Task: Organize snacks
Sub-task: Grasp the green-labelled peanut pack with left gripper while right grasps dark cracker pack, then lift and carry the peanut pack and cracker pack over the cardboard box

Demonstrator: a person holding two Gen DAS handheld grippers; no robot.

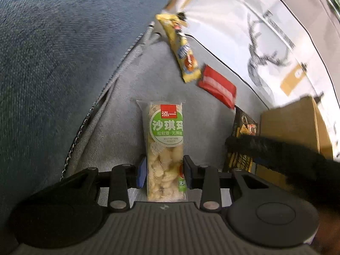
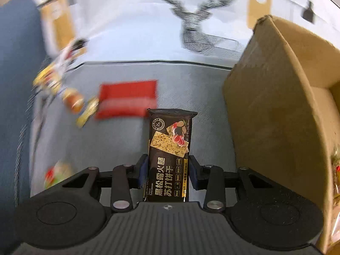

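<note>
My left gripper is shut on a clear snack pack with a green label, which stands lengthwise between the blue pads over a grey cloth. My right gripper is shut on a black cracker pack, both pads against its long edges. The same black pack shows at the right of the left wrist view, partly behind a dark fuzzy sleeve. A yellow pack and a red pack lie on the cloth further off. The green-labelled pack appears blurred at the lower left of the right wrist view.
An open cardboard box stands right of the black pack, with some wrapped snacks at its inner edge. A white cushion with a deer print lies behind the cloth. Blue fabric borders the cloth on the left.
</note>
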